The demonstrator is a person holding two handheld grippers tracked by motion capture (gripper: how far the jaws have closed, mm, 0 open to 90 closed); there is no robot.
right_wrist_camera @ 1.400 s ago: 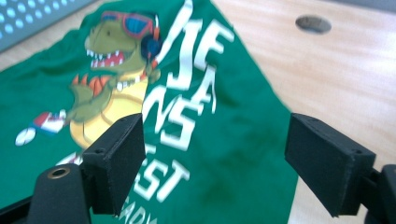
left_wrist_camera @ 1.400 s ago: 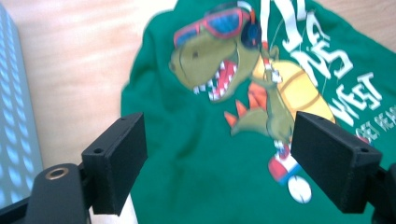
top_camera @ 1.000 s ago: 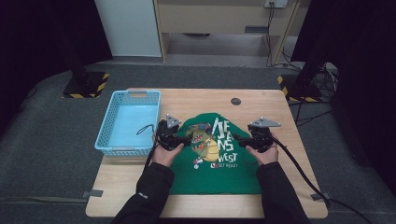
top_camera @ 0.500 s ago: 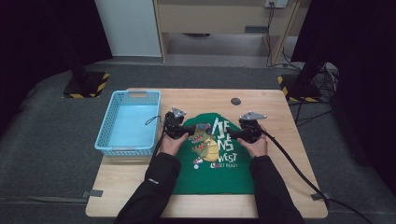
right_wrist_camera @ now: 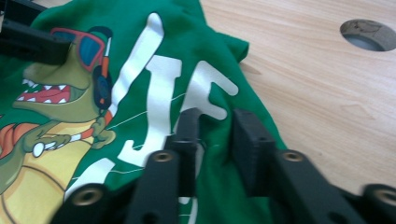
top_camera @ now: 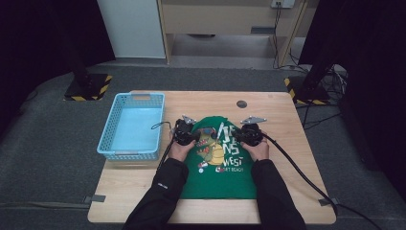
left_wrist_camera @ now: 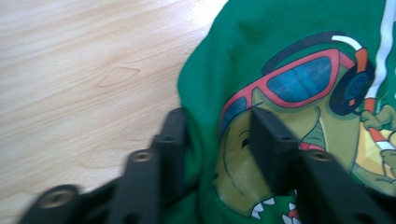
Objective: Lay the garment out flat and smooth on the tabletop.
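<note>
A green cotton T-shirt printed with a cartoon crocodile in red sunglasses and white lettering (top_camera: pixel 218 158) lies flat on the pale wooden bench (top_camera: pixel 287 158), its lower hem toward the person and its upper part bunched toward the far side. Both hands work at that upper part.

The left gripper (top_camera: pixel 187 135) sits at the shirt's left upper edge, just beside the bare wood. In the left gripper view its black fingers (left_wrist_camera: pixel 173 140) have just been closing, and a fold of green cloth with the crocodile's head stands between them; one finger lies at the cloth's edge, the other on the print. The cloth puckers there, so they seem to be pinching it, though the picture is blurred and the contact of the pads is hard to make out.

The right gripper (top_camera: pixel 245 135) rests on the shirt's right upper part, over the white letters. Its fingers (right_wrist_camera: pixel 247 140) have likewise just been closing, with a raised ridge of green fabric caught between them and pressed from both sides.

A light blue plastic basket with latticed walls (top_camera: pixel 111 129) stands on the bench to the left of the shirt, near the left gripper but apart from it. A round cable hole (top_camera: pixel 242 104) sits in the bench beyond the shirt.
</note>
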